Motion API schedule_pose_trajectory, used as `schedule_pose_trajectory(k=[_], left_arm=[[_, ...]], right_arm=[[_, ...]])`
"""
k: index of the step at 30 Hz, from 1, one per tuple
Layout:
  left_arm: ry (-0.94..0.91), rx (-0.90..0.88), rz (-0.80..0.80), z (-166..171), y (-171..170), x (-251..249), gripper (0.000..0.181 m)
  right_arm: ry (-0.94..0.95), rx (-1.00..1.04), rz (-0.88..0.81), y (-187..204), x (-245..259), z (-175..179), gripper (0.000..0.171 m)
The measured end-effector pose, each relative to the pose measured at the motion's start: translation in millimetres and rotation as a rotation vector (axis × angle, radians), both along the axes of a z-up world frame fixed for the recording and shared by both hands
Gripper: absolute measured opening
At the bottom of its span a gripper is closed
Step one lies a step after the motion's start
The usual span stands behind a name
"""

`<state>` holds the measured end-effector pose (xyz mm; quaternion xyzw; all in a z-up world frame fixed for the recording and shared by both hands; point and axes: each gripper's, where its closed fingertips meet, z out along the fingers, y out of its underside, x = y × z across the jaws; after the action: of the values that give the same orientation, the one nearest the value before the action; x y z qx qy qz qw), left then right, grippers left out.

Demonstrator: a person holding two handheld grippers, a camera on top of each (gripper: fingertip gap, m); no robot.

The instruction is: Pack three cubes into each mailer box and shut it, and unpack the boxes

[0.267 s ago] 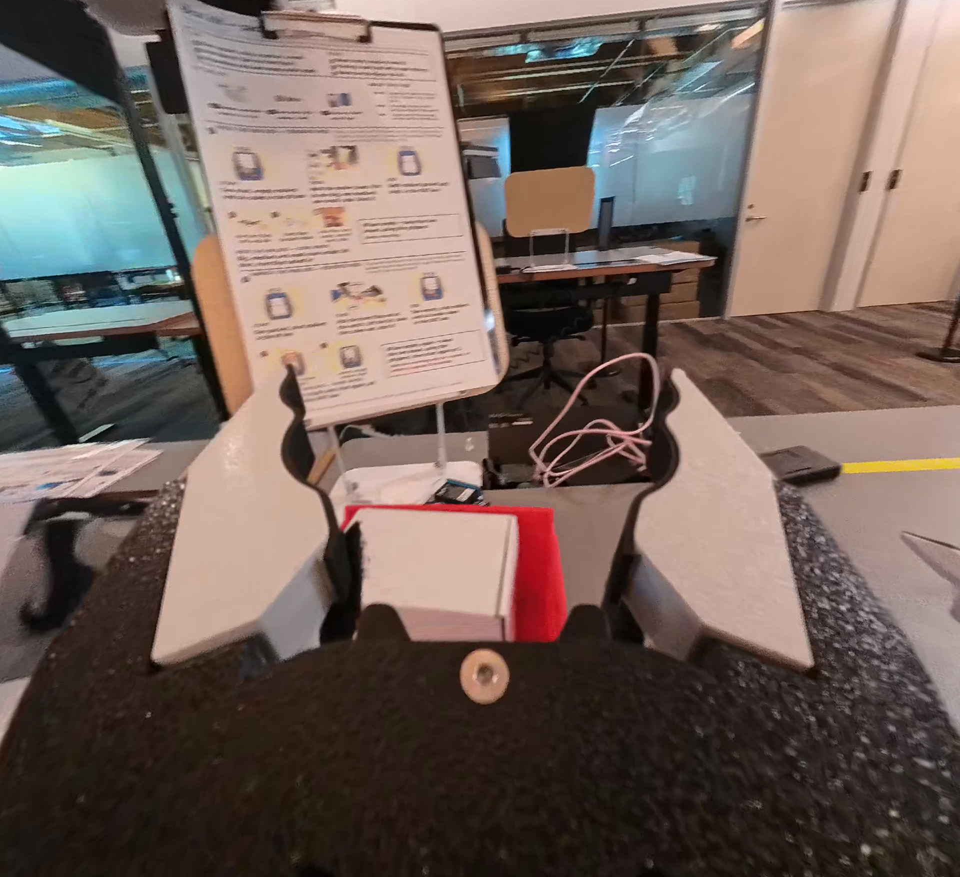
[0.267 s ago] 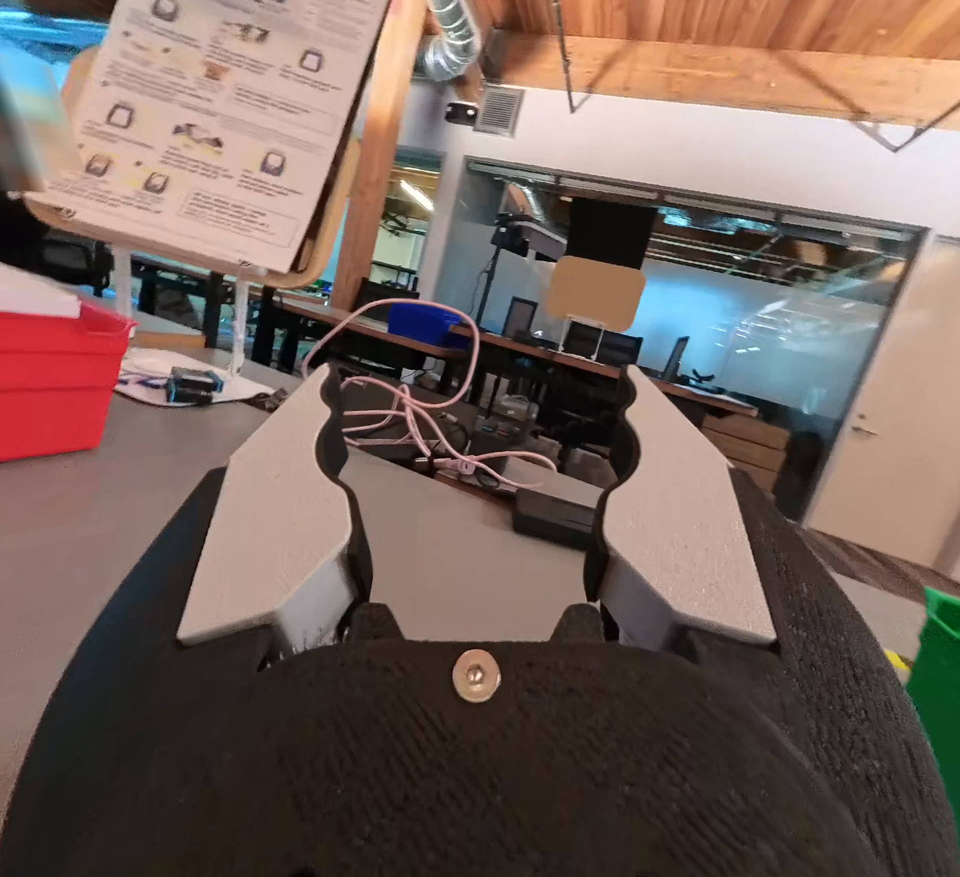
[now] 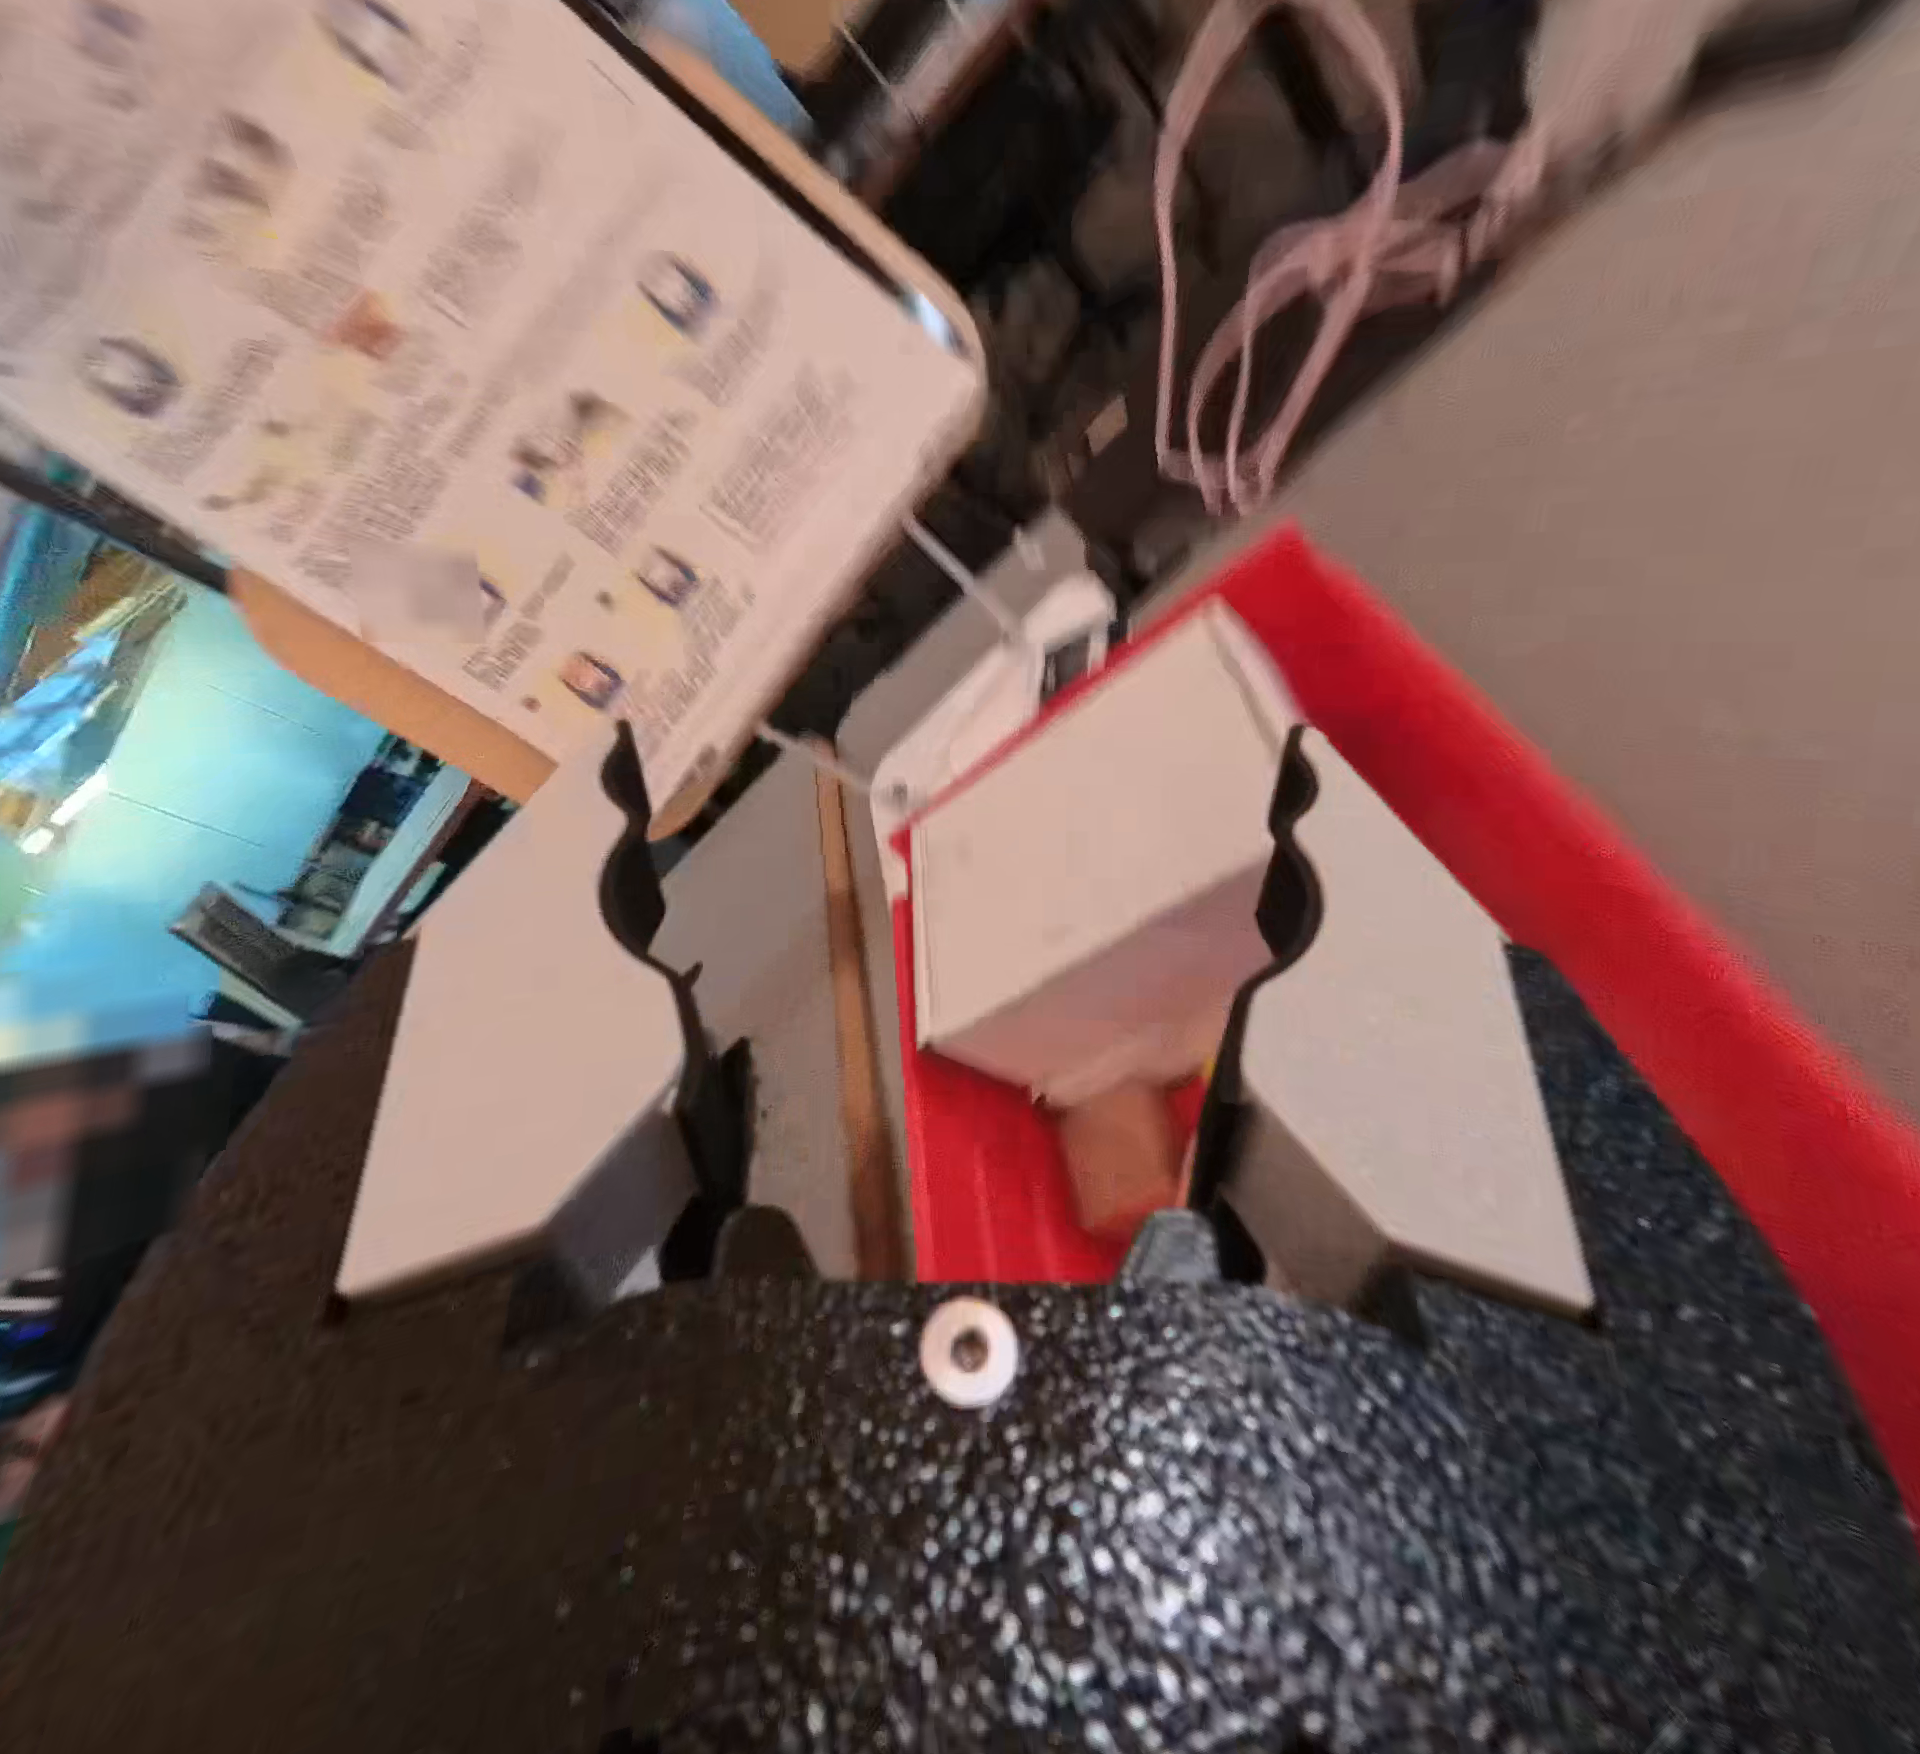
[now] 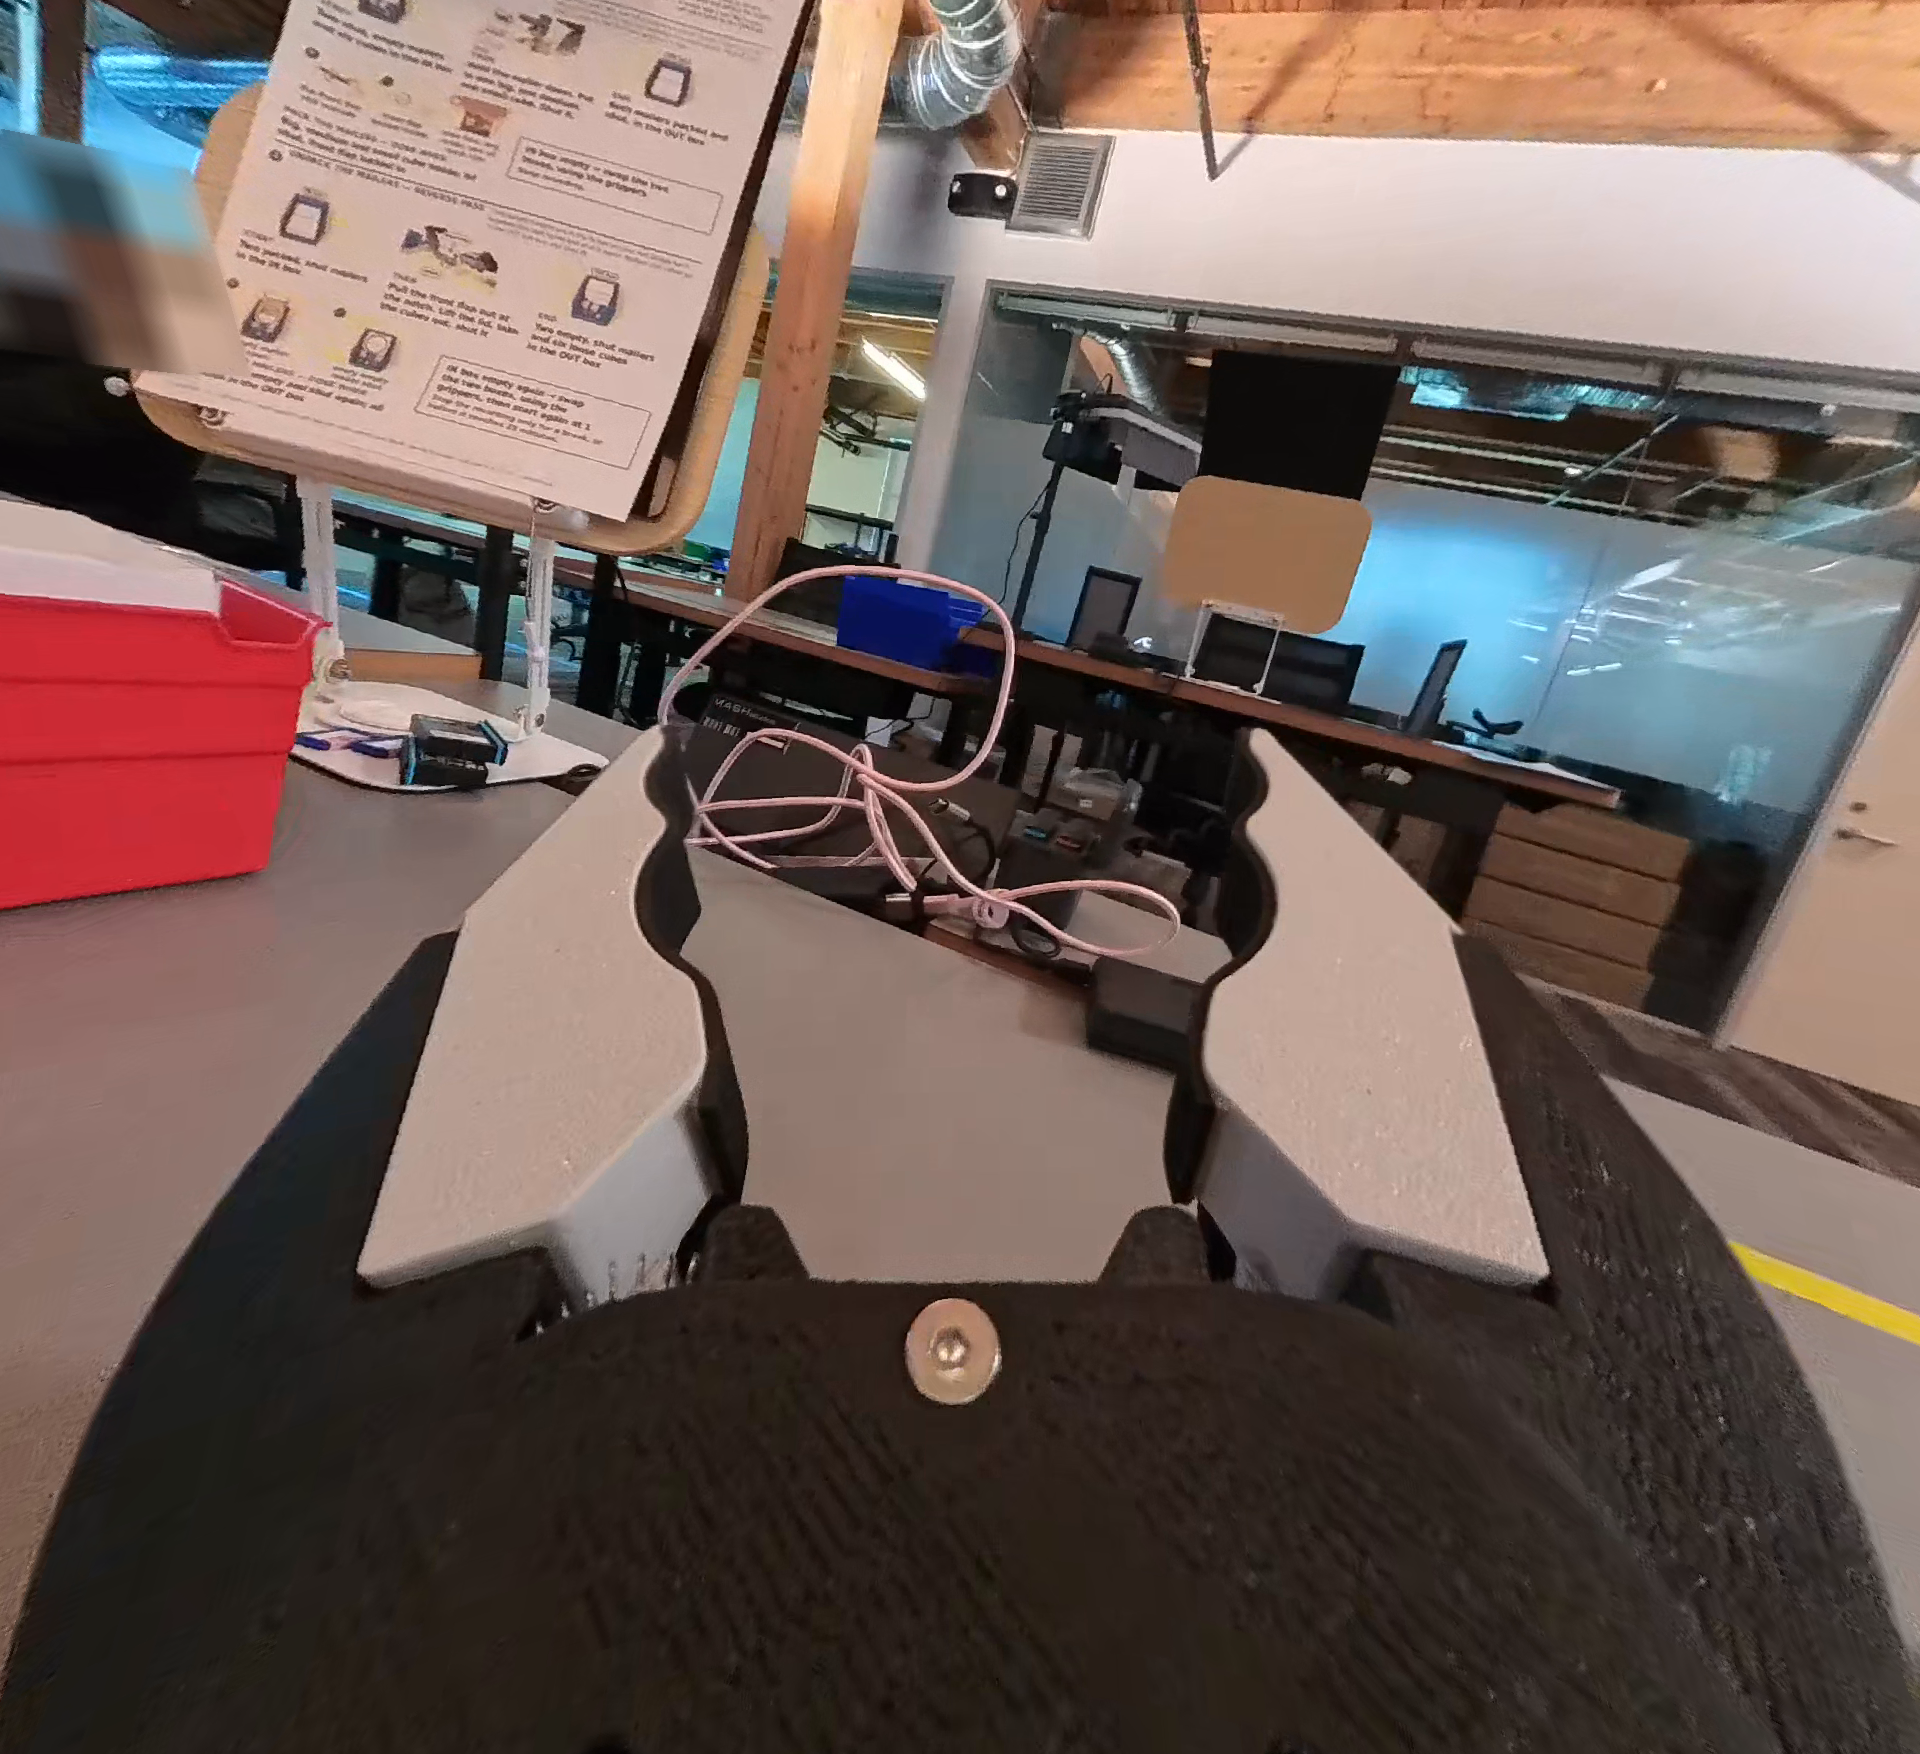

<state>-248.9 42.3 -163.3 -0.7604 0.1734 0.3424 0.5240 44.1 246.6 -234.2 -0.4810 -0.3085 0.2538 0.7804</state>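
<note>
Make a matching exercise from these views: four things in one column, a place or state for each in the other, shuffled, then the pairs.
Things
1. white mailer box
2. pink cable
3. clipboard
4. left gripper

Places or states
A. propped on a stand above the table
B. lying in the red bin
C. jaws apart, nothing held
D. coiled at the table's far edge

Pairs: 1-B, 2-D, 3-A, 4-C
</note>
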Motion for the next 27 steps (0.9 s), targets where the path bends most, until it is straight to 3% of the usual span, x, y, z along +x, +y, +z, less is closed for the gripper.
schedule_pose_trajectory(k=[1, 5, 8, 13, 21, 27], left_arm=[[0.047, -0.096, 0.000, -22, 3, -11, 0.120], [0.158, -0.328, -0.107, -86, 11, -28, 0.121], [0.276, -0.409, -0.152, -106, 11, -33, 0.118], [0.324, -0.378, -0.233, -113, 22, -27, 0.116], [0.453, -0.439, -0.220, -122, 36, -33, 0.114], [0.496, -0.350, -0.200, -103, 42, -31, 0.114]], right_arm=[[-0.003, -0.001, 0.006, 0, -1, -1, 0.102], [-0.016, 0.014, 0.019, -4, -3, -2, 0.099], [-0.019, 0.003, 0.023, -3, -4, -3, 0.099], [-0.019, -0.013, 0.026, -1, -4, -5, 0.099], [-0.049, -0.022, 0.041, -1, -9, -10, 0.096], [-0.061, -0.031, 0.046, -1, -10, -12, 0.094]])
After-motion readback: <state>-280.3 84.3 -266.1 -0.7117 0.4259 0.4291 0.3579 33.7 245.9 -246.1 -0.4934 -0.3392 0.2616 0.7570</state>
